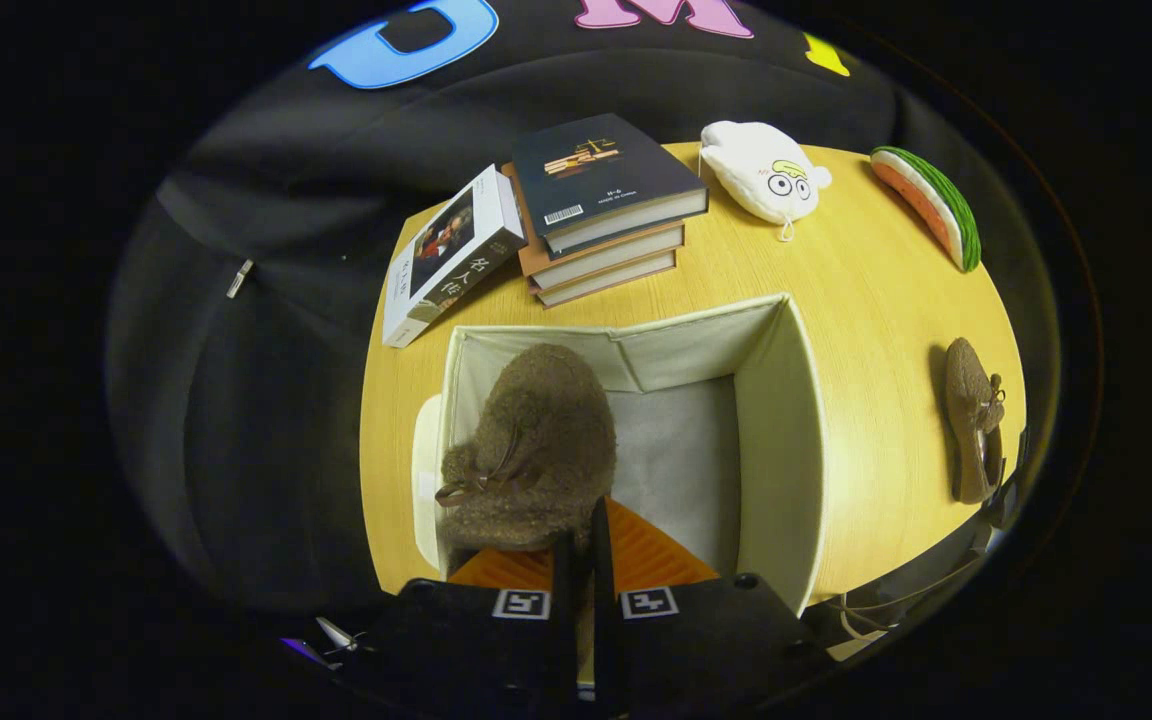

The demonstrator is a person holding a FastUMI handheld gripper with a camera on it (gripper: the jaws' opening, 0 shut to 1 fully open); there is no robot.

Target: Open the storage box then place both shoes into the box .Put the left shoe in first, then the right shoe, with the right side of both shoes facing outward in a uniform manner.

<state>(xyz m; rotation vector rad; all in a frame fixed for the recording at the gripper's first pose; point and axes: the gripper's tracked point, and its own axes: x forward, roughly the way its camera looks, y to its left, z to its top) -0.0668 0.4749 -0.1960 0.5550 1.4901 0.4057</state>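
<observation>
A fuzzy brown shoe with a small bow hangs toe-forward over the left side of the open cream fabric storage box. My gripper is shut on the shoe's heel edge, the fingers nearly touching. The box's grey floor shows to the right of the shoe. The second brown shoe lies on its side on the wooden table, to the right of the box.
Beyond the box stands a stack of books with another book leaning at its left. A white plush pouch and a watermelon-slice toy lie at the table's far right. The table's edge drops off close left of the box.
</observation>
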